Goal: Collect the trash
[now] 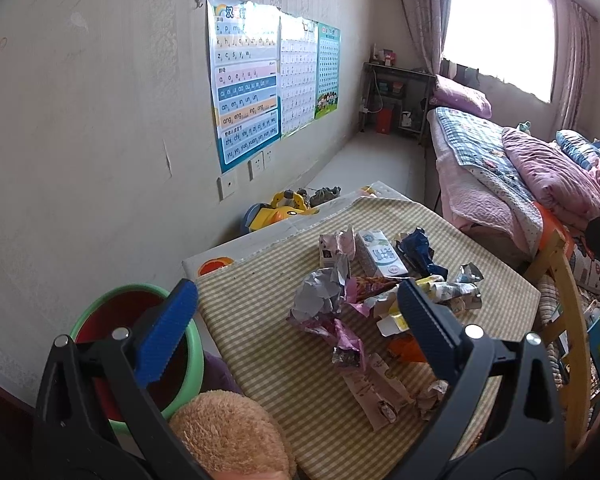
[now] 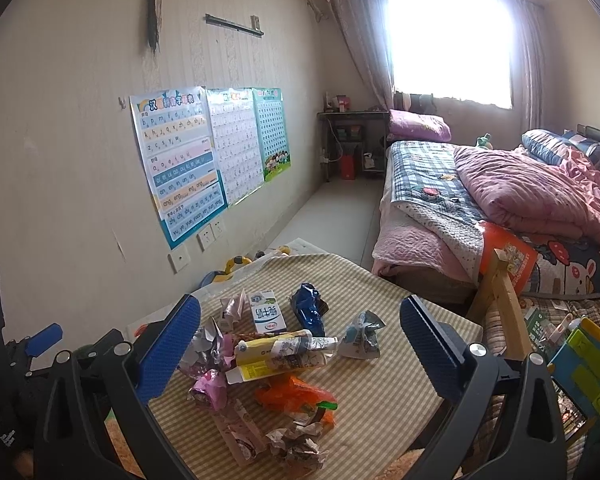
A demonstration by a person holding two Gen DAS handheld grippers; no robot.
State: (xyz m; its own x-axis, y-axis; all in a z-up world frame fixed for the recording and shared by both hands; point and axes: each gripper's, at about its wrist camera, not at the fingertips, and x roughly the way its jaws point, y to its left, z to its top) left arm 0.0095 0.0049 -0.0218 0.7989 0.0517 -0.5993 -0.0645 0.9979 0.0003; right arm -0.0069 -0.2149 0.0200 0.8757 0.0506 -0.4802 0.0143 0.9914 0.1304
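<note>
Trash (image 2: 276, 360) litters the striped cloth (image 2: 380, 392) below both wide-open, empty claws; wall poster (image 2: 176, 164) reads "b p m".

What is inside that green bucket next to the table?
The green bucket shows only a dark red inner wall; no trash is visible. Its bottom is hidden behind the left gripper and a plush toy.

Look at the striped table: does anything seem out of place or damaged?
Yes. Crumpled wrappers, a milk carton lying flat, a crushed blue packet and an orange bag are strewn in a heap across the striped table, while the green-rimmed bin beside it shows no litter in its visible part.
</note>
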